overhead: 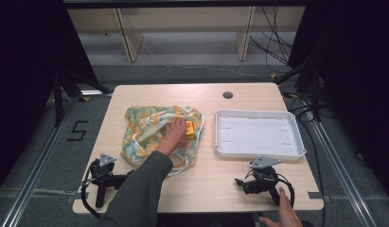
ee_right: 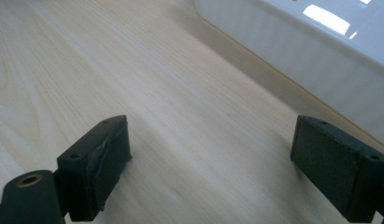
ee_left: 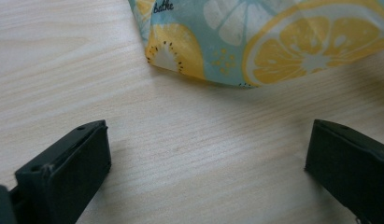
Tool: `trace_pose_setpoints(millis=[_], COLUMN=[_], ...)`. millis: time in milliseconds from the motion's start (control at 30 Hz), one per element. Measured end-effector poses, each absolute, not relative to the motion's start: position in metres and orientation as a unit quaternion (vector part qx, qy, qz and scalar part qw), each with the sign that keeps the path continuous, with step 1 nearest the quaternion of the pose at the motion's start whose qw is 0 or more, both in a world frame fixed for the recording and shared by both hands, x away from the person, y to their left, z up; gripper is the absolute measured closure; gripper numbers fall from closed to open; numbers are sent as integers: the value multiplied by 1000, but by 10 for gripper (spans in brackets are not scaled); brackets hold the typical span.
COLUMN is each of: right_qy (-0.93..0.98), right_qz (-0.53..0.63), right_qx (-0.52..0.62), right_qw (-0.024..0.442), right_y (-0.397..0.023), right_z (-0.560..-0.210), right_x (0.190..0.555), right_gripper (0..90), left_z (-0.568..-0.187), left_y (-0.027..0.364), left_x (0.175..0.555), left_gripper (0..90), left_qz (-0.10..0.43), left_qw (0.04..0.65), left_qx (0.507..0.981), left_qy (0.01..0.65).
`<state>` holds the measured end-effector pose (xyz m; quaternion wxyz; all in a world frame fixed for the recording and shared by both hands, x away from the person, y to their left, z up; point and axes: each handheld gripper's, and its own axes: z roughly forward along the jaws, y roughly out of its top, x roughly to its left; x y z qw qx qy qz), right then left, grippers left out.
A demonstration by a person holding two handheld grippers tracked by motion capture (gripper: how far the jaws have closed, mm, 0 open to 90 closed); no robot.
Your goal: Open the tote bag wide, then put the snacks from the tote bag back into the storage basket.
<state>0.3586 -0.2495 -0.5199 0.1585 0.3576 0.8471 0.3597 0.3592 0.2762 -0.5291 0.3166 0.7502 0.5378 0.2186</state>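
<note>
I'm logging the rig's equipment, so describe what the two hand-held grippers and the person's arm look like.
Each hand-held gripper, left and right, is black with a grey three-cornered plate on top and a black cable looping from it. Up close, the jaws are blocky, matte black pads with small screw holes; the right one has a brass-coloured fitting near its base. The person's left arm wears a long grey-green sleeve; both hands are bare.

Grey floor [overhead: 50,156] — pale wooden shelving [overhead: 182,28] behind, dark surroundings.

Cloth [overhead: 149,132]: crumpled, teal with yellow citrus-slice print, white cord trim; left-centre of table, hand pressing its middle
Orange item [overhead: 189,128]: small, on cloth's right part, beside fingers
Tray [overhead: 258,150]: white, rectangular, shallow; right of cloth, apart
</note>
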Motion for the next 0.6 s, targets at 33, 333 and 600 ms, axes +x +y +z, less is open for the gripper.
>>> trace_pose_setpoints(millis=[33,333,600], right_qy=[847,847,847], right_qz=[360,360,360], right_qx=[358,357,357], right_qw=[158,160,160], right_y=[-250,-250,-250], right_z=[-520,-520,-520], right_x=[359,359,359], right_gripper=[129,129,129], left_z=[-529,-529,-529], left_y=[276,276,276], left_x=[359,359,359], left_gripper=[0,0,0], left_qz=[219,219,219], left_qw=[316,317,317], left_qx=[751,750,749], left_qy=[537,538,538])
